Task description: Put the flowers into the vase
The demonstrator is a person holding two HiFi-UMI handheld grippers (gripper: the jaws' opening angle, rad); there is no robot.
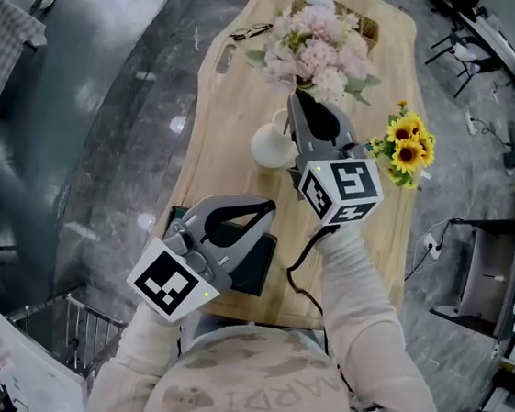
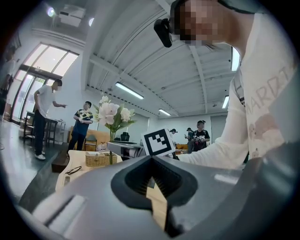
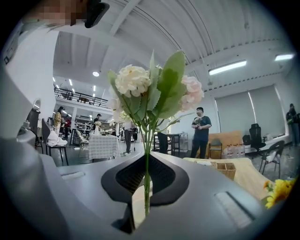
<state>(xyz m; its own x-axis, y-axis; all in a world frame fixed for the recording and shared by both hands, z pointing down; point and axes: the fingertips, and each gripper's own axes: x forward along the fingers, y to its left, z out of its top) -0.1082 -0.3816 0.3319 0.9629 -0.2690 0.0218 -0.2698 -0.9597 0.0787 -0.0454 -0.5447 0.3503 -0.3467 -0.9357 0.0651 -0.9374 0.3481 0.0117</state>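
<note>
My left gripper (image 1: 261, 212) hangs nearest me, fingers clenched on nothing, over a black pad (image 1: 252, 269) at the bench's (image 1: 220, 113) near edge. It is nowhere near the vase, so nothing steadies that vase if I bump it.

Next out, the right gripper (image 1: 299, 104) has its fingers clamped on the thin green stem of the flowers (image 1: 316, 55). In the right gripper view the stem runs straight up through the fingers to a heavy pale-pink head (image 3: 150, 89). That's my worry: a top-heavy bunch on one slim stem could swivel or slide in the grip as I tilt it.

The white vase (image 1: 270, 146) stands just left of the right gripper, and the gripper body partly covers it from the head view. I can't see its mouth, so I could miss the opening and tip it over.

To the right, sunflowers (image 1: 408, 146) lie near the bench's right edge, close to my right arm, and a swing could sweep them off.

Farther back sit a wicker basket (image 1: 370, 30) and a pair of glasses (image 1: 250, 31), both out of the way.
</note>
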